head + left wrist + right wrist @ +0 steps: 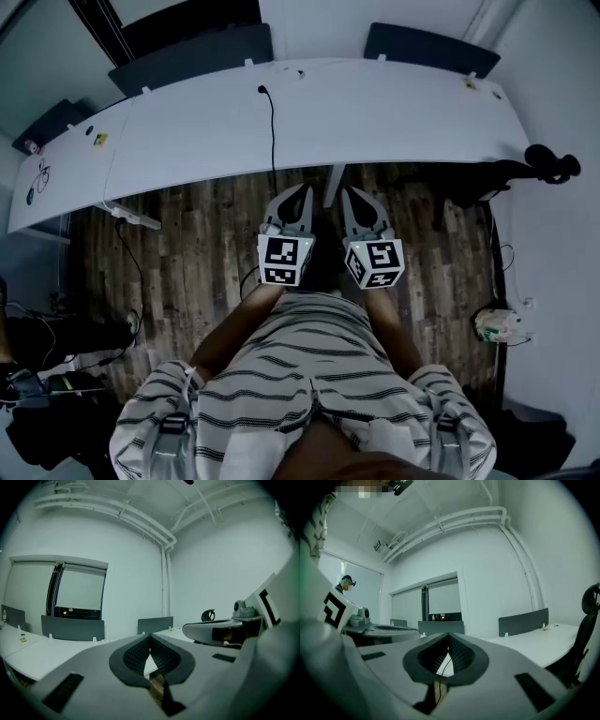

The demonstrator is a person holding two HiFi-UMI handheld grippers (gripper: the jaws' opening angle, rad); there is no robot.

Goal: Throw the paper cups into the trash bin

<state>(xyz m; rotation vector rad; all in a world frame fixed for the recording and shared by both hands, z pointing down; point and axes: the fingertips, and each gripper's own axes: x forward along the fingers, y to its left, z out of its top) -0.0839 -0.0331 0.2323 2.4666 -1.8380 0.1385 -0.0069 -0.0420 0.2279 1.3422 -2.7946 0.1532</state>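
Observation:
No paper cup and no trash bin shows in any view. In the head view my left gripper [301,191] and right gripper [350,193] are held side by side close in front of my striped shirt. Both point toward the long white table [281,112], over the wooden floor. In the left gripper view the left gripper [150,638] has its jaws shut tip to tip with nothing between them. The right gripper [449,638] looks the same in its own view, shut and empty, aimed level over the table.
A black cable [273,131] runs across the table and down to the floor. Dark chairs [192,52] stand behind the table, and a black chair [548,164] at the right. A white crumpled bag [497,323] lies on the floor at right. Another person [345,584] stands far left.

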